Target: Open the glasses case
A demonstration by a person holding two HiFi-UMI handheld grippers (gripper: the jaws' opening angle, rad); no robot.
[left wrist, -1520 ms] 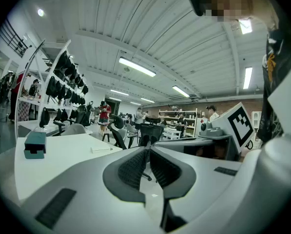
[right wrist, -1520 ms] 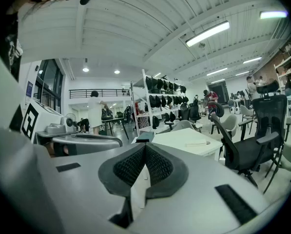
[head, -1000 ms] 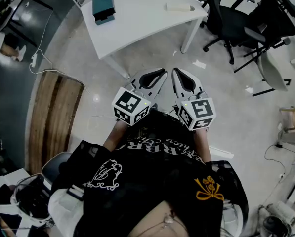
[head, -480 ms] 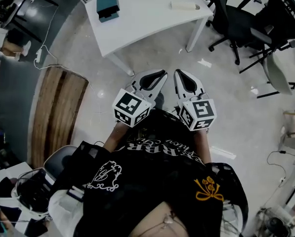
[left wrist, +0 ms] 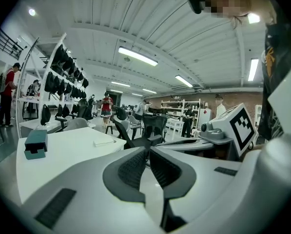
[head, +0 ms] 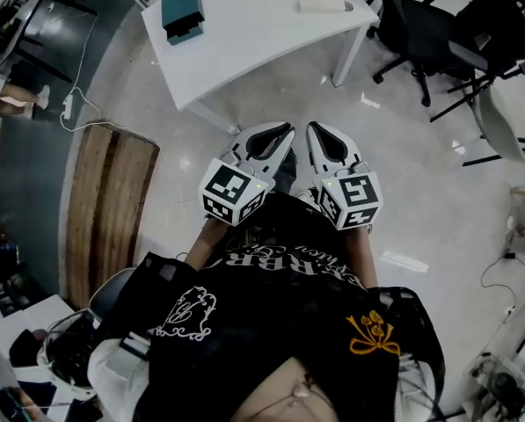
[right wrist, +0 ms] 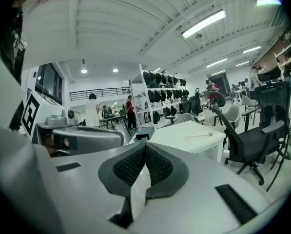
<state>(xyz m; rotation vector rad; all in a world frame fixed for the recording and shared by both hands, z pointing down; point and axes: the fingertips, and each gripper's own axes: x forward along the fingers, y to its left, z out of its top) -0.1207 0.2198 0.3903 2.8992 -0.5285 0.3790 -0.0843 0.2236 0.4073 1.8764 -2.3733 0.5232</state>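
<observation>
A teal glasses case [head: 182, 10] lies closed near the left end of a white table [head: 253, 25]. It also shows as the glasses case [left wrist: 36, 144] at the left of the left gripper view and the glasses case [right wrist: 141, 133] just past the jaws in the right gripper view. My left gripper [head: 282, 130] and right gripper [head: 315, 130] are side by side in front of the person's body, over the floor and short of the table. Both are shut with nothing between their pads.
A flat white object [head: 324, 5] lies on the table's right part. Black office chairs [head: 420, 33] stand to the right of the table. A wooden board [head: 104, 209] and a cable lie on the floor at left. People and shelves [left wrist: 62, 87] stand far behind.
The head view has shifted a little over the table. Both grippers stay side by side before the body, slightly lower, with jaws still shut.
</observation>
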